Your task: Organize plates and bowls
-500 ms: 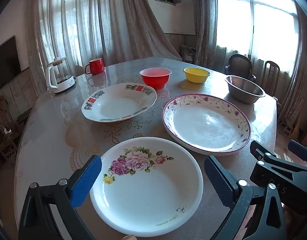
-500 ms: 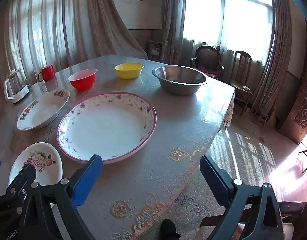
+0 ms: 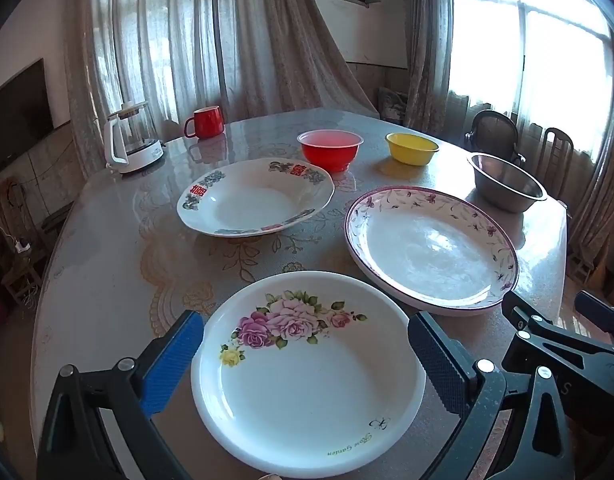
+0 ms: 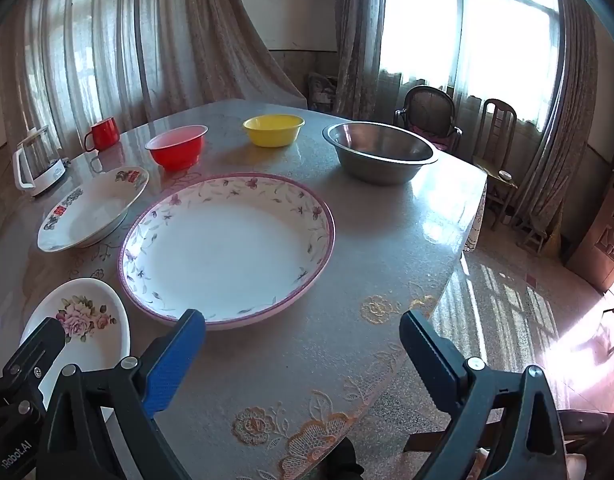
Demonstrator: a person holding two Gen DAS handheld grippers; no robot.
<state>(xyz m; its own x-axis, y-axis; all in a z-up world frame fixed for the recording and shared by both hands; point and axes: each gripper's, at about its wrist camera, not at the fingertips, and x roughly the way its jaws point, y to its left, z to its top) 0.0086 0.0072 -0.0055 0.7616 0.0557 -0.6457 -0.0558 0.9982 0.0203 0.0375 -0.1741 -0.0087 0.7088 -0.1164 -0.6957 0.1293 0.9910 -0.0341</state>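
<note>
Left gripper [image 3: 305, 354]: jaws wide, empty, straddling the rose plate [image 3: 307, 376] at the table's [image 3: 107, 272] near edge, likely first pick.
Right gripper [image 4: 303, 348]: wide, empty, facing the purple-rimmed plate [image 4: 227, 248].

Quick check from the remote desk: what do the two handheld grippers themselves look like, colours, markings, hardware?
Both look alike: black plastic frames with silver bolts and jaws faced with textured blue pads. On the left gripper the left pad shows bright blue and the right one dark. The right gripper looks the same. White lettering ending in "Robot.AI" runs along the left gripper's body in the right wrist view. No cables, sleeves or hands are visible.
</note>
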